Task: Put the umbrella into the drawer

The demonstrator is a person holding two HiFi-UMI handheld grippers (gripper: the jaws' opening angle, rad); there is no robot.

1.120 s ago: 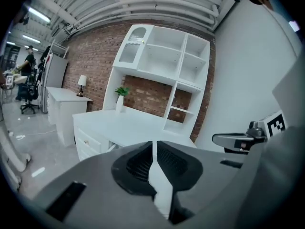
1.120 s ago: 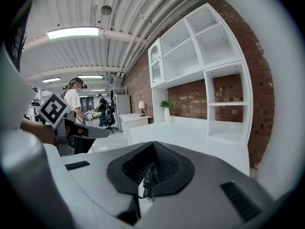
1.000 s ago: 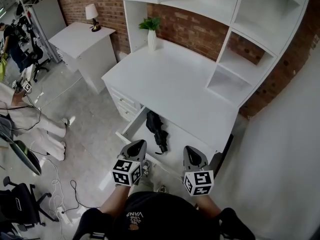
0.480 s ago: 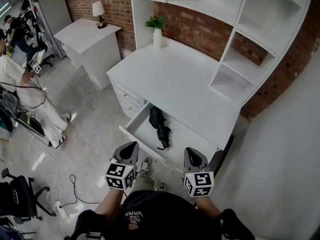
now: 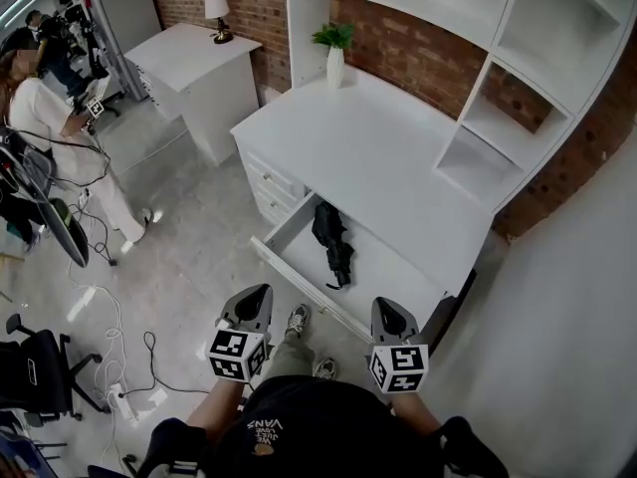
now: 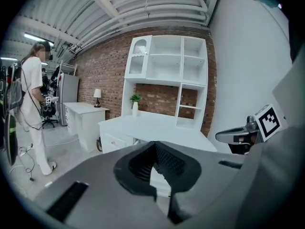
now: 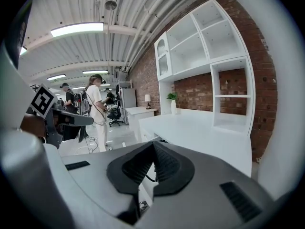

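Here left hand-held gripper [image 5: 258,293] and right [image 5: 385,306] slant down, closed.

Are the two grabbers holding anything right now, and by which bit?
Nothing is held. The left gripper and right gripper both have jaws shut and empty; the umbrella lies in the open drawer.

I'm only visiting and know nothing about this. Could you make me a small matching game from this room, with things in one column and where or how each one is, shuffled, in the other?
Things:
1. umbrella
2. potted plant
3. lamp
4. drawer

Place or state:
A. on the side desk
B. pulled open
C. lying inside the drawer
D. at the back corner of the big desk

Pairs: 1-C, 2-D, 3-A, 4-B
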